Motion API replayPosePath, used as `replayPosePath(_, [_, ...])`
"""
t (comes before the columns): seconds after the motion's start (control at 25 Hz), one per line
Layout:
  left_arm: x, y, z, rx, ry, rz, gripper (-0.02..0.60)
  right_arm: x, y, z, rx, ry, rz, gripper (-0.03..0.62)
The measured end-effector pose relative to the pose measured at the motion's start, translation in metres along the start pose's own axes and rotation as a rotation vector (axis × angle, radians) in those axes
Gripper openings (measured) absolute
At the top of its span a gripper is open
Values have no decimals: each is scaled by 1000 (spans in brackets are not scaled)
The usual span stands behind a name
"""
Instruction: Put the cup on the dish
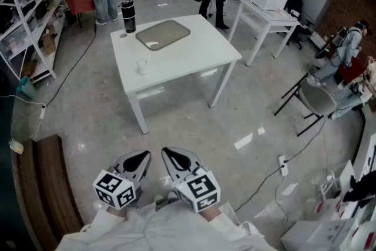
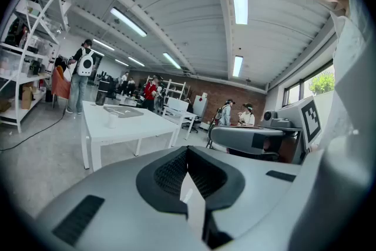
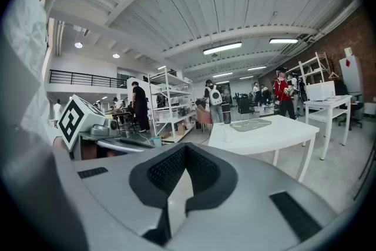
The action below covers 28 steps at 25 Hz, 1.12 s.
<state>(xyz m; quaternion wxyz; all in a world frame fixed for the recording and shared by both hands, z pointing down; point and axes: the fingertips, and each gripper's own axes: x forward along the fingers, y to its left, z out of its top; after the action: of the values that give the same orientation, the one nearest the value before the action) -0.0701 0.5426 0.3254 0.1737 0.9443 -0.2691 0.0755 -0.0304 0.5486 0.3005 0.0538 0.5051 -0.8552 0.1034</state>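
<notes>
Left gripper (image 1: 141,157) and right gripper (image 1: 170,153) — both clenched, empty — hover near; cup (image 1: 141,66) stands apart from dish (image 1: 163,34) on the far table (image 1: 197,59).

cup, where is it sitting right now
In the head view the cup stands near the left front corner of the white table, apart from the grey dish lying further back.

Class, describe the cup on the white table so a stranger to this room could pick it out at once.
Find the white table in the middle of the grey floor. On its near left part, in the head view, stands the cup, alone. It is small, pale and upright, unlike the flat grey dish and the tall dark flask toward the far edge.
</notes>
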Motion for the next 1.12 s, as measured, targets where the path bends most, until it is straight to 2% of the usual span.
replayPosePath(0.48, [-1,-11,-7,17,22,-7,8,6,2,-6,5,28,22,12])
replayPosePath(0.6, [0,-9,-9,14,19,2,8,2,-2,-4,6,-5,17,12])
replayPosePath(0.76, [2,1,1,30,-5,42,8,-2,-8,0,73,-31,45,12])
replayPosePath(0.92, [4,15,7,-1,-20,87,8,-2,-17,-3,65,-7,43,12])
replayPosePath(1.12, [14,16,-5,-29,-42,129,8,-5,-30,-19,78,2,67,12])
